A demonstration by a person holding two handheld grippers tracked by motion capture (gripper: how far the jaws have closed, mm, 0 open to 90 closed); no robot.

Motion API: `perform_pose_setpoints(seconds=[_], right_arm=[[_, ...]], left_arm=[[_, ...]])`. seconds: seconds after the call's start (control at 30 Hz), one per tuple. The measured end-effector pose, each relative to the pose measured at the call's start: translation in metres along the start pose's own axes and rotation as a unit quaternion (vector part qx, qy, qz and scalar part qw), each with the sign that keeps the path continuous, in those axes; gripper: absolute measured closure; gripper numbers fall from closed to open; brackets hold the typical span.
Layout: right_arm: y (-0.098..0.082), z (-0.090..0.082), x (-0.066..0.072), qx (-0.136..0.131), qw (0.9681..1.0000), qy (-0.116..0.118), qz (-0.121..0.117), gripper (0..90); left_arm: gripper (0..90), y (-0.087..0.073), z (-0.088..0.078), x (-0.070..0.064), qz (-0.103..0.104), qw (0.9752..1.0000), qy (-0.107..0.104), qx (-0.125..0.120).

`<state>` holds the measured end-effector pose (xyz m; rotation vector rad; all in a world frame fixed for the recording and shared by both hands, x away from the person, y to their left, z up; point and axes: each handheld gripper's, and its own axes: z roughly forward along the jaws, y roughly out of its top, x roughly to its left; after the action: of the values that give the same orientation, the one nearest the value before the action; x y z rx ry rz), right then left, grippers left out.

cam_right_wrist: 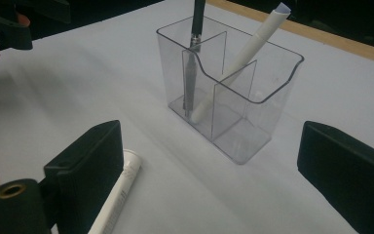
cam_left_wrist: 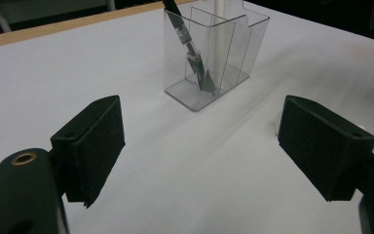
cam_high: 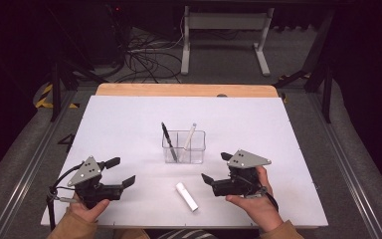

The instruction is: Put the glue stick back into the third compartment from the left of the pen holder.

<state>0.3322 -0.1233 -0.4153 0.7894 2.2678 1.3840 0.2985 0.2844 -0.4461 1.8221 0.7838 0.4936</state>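
A clear plastic holder (cam_high: 197, 147) with dividers stands mid-table. A black pen (cam_high: 168, 142) leans in its left compartment and a white pen (cam_high: 190, 136) in the middle one. A white capped marker (cam_high: 186, 196) lies flat on the table in front of the holder. My left gripper (cam_high: 121, 172) rests at the front left, open and holding nothing. My right gripper (cam_high: 215, 168) is open to the right of the marker, with nothing between its jaws. The left gripper view has the holder (cam_left_wrist: 238, 48) and black pen (cam_left_wrist: 187, 44) ahead. Ahead of the jaws in the right gripper view are the holder (cam_right_wrist: 272, 97), the white pen (cam_right_wrist: 253, 44) and, by one jaw, the marker (cam_right_wrist: 119, 190).
The white table mat (cam_high: 129, 124) has a wooden edge (cam_high: 179, 90) at the far side. Metal rails run along both sides of the table. Cables and a white desk frame (cam_high: 224, 30) lie on the floor beyond.
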Motion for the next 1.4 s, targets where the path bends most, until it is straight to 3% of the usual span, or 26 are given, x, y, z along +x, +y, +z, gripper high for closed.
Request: perform_pose_setpoints(seconds=[0.23, 0.37, 0.57, 0.63, 0.77, 0.83, 0.9, 1.07, 1.2, 1.4], right_arm=[[0.007, 0.002, 0.004, 0.005, 1.0000, -0.007, 0.004, 12.7], [0.010, 0.003, 0.007, 0.027, 0.9994, -0.020, -0.005, 14.8], [0.017, 0.006, 0.011, 0.053, 0.9984, -0.016, -0.004, 17.3], [0.019, 0.009, 0.014, 0.072, 0.9972, -0.019, -0.004, 23.3], [0.023, 0.014, 0.019, 0.095, 0.9952, -0.022, -0.009, 25.3], [0.024, 0.017, 0.021, 0.105, 0.9942, -0.022, -0.006, 26.2], [0.025, 0.021, 0.023, 0.112, 0.9935, -0.017, 0.000, 26.9], [0.026, 0.029, 0.028, 0.133, 0.9909, -0.003, 0.019, 30.8], [0.026, 0.037, 0.033, 0.161, 0.9861, 0.005, 0.039, 32.5], [0.026, 0.047, 0.039, 0.193, 0.9803, 0.010, 0.039, 35.5]], left_arm=[[18.0, -0.001, 0.000, 0.000, 0.000, 1.0000, 0.000, 0.000], [18.0, -0.001, 0.000, 0.000, -0.007, 1.0000, -0.002, -0.002], [18.0, -0.001, 0.000, -0.001, -0.008, 1.0000, 0.000, -0.001], [17.9, -0.002, 0.000, -0.001, -0.009, 1.0000, -0.001, -0.001], [17.9, -0.002, 0.000, -0.001, -0.009, 1.0000, 0.001, -0.001], [17.9, -0.002, 0.000, 0.000, -0.007, 1.0000, 0.002, -0.003], [18.0, -0.002, 0.000, -0.001, -0.018, 0.9998, 0.000, -0.002], [18.0, -0.002, 0.000, 0.000, -0.011, 0.9999, 0.002, 0.000], [18.0, -0.002, 0.000, -0.001, -0.012, 0.9999, 0.002, -0.001], [17.9, -0.002, 0.000, 0.000, -0.008, 1.0000, 0.003, -0.001]])
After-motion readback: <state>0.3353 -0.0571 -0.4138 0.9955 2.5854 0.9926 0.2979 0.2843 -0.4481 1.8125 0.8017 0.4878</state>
